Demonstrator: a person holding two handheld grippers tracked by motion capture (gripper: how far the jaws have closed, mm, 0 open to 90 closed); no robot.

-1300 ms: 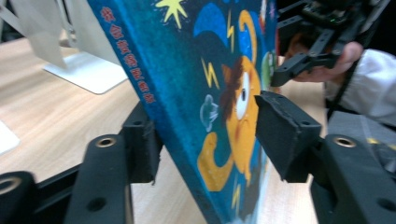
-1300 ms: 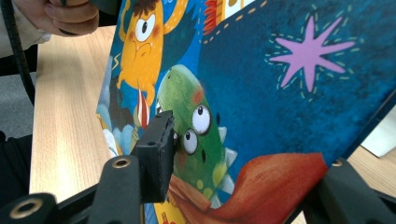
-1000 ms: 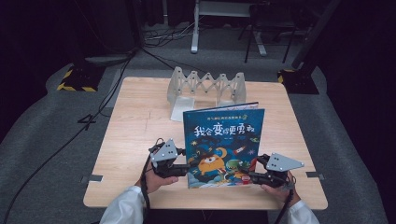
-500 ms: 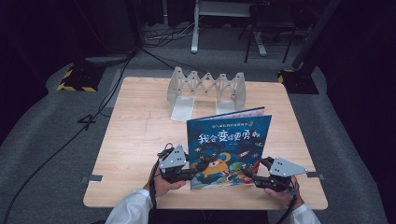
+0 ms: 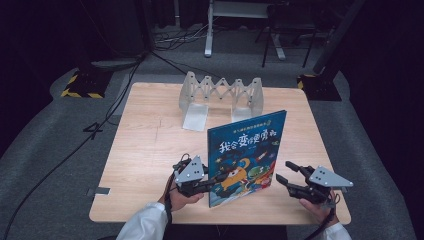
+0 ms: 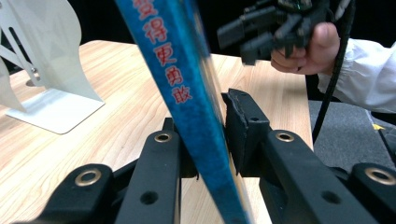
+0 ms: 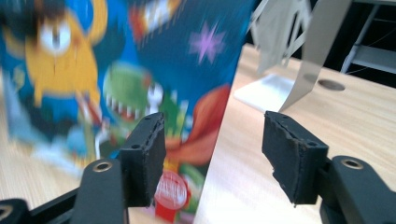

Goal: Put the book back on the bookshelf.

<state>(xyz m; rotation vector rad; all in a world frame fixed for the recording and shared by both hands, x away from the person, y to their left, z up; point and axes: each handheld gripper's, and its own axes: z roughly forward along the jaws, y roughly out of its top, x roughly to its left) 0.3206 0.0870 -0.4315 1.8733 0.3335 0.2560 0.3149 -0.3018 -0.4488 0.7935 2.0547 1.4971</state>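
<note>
- A grey accordion-style book rack stands at the far side of the wooden table, well behind the book; its white foot plates rest flat on the tabletop.
- Nothing lies between the rack and the book; the tabletop between them is bare wood.
- In the left gripper view one white rack panel rises at the left, well apart from the jaws.
- The picture book stands on its lower edge at the near middle of the table, its blue cover facing the person.
- Its long axis runs up from the table, tilted, with the top edge climbing toward the right in the high view.
- The left gripper reaches in from the left and is clamped on the book at its lower left edge; in the left gripper view the book passes slantwise between the two black jaws, whose pads press on both faces.
- Its jaws have just been closing, with the book between them.
- The right gripper sits just beside the book's lower right corner, apart from it, with jaws spread and nothing in them.
- Its jaws have just been opening; in the right gripper view the book stands beyond the left jaw, its right edge lined up with the gap, blurred.
- The right gripper also shows in the left gripper view, beyond the book, held in a hand.
</note>
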